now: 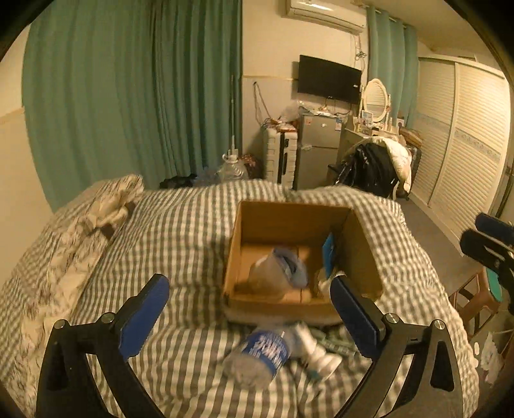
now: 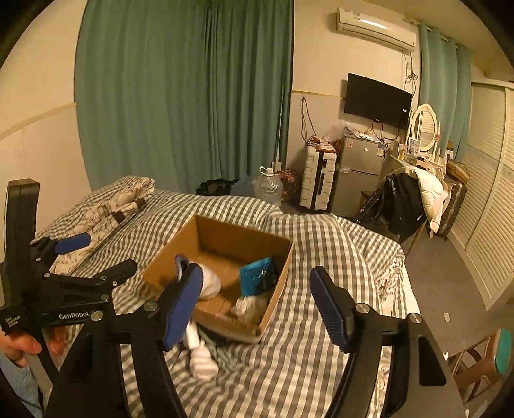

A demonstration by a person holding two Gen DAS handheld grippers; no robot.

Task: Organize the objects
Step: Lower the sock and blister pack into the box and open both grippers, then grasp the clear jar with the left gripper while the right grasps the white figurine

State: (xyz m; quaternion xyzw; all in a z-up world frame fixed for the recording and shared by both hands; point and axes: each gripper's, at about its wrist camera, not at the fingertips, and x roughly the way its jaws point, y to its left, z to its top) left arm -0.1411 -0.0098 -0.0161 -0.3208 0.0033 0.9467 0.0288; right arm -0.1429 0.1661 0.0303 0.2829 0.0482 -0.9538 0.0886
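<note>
Blue-label bottle (image 1: 260, 353) lies slantwise low-centre, nearest the left hand-held gripper (image 1: 250, 308); both hand-held grippers open, empty.

A bed with a grey checked cover (image 2: 321, 244) filled the lower part of the room. Beyond the bed, a long green curtain (image 2: 180, 96) hung on the wall. To the right of the curtain stood a white suitcase (image 2: 318, 180) and, just beside it, a small grey fridge (image 2: 359, 173). A black television (image 2: 377, 99) was on the wall above the fridge, and an air conditioner (image 2: 376, 27) was higher up. A large clear water jug (image 2: 266, 186) stood on the floor near the suitcase.
</note>
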